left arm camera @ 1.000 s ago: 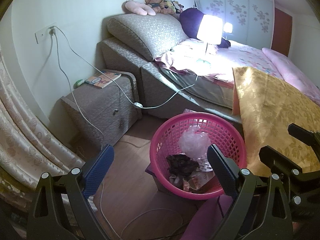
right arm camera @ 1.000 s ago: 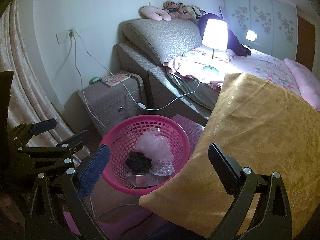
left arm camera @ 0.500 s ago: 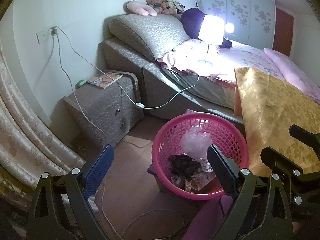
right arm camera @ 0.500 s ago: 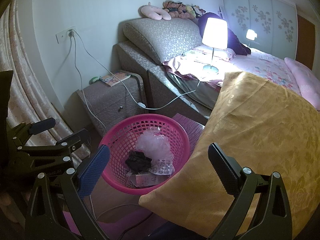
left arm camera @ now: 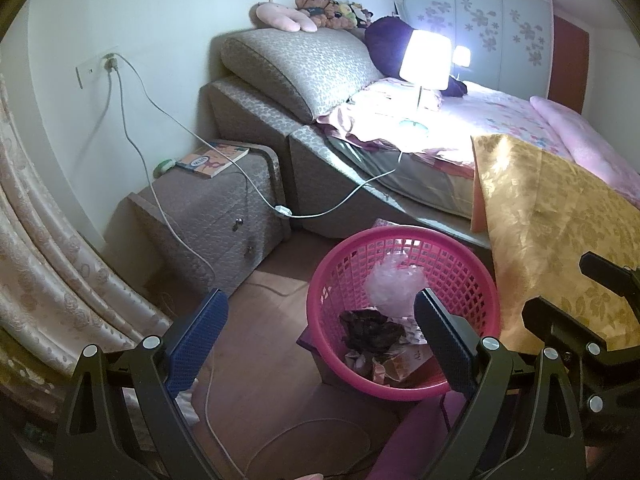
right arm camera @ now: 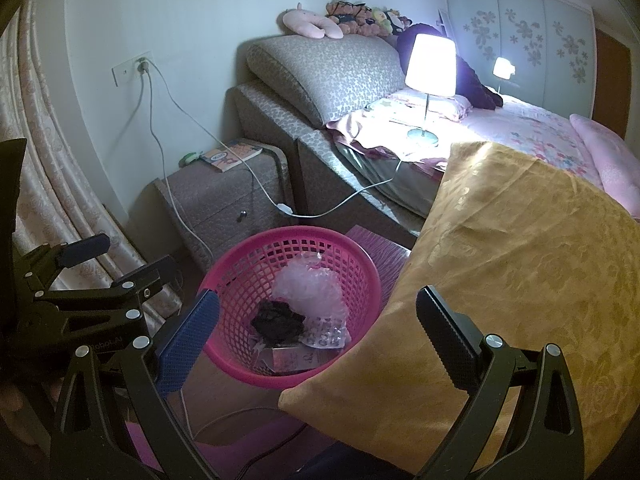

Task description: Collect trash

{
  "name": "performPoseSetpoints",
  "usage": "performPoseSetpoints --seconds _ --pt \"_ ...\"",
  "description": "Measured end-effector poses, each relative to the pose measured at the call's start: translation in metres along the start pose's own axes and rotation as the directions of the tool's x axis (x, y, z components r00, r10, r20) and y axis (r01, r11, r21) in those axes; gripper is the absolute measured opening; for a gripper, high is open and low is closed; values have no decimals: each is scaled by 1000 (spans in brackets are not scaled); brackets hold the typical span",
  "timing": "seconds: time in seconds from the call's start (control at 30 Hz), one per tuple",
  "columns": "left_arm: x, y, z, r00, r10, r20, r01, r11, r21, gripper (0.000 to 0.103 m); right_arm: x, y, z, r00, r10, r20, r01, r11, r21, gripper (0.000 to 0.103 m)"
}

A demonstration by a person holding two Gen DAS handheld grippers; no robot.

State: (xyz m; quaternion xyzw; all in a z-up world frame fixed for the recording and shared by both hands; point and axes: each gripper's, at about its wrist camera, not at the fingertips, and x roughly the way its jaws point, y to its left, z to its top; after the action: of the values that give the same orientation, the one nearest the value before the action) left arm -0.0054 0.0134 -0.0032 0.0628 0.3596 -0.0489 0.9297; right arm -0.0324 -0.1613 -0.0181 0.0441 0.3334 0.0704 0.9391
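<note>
A pink mesh basket (left arm camera: 472, 280) (right arm camera: 240, 264) stands on the floor beside the bed. Inside lie a clear crumpled plastic bag (left arm camera: 394, 284) (right arm camera: 306, 286), a dark crumpled wad (left arm camera: 370, 330) (right arm camera: 276, 322) and paper scraps (left arm camera: 396, 364) (right arm camera: 294, 358). My left gripper (left arm camera: 320, 330) hovers above and in front of the basket, open and empty. My right gripper (right arm camera: 318, 328) is also open and empty, with the basket between its fingers in view. In the right wrist view the left gripper's body (right arm camera: 92, 276) shows at the left. The right gripper's body (left arm camera: 568, 328) shows at the right edge of the left wrist view.
A gold pillow (right arm camera: 500, 272) (left arm camera: 560, 220) leans off the bed next to the basket. A grey nightstand (left arm camera: 212, 216) holds a book (left arm camera: 212, 160). White cables (left arm camera: 172, 216) run from the wall socket across the floor. A lit lamp (left arm camera: 424, 60) stands on the bed. Curtains (left arm camera: 48, 272) hang at the left.
Both views have shifted slightly; the basket sits a little further right in the left wrist view. Both grippers stay open and empty.
</note>
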Motion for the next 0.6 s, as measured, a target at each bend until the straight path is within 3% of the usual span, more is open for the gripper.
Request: performPoseSetpoints --seconds 0.6 --pt "-4 -1 -2 999 -34 15 34 999 -15 91 0 0 0 1000 0 -4 0 1000 2 96"
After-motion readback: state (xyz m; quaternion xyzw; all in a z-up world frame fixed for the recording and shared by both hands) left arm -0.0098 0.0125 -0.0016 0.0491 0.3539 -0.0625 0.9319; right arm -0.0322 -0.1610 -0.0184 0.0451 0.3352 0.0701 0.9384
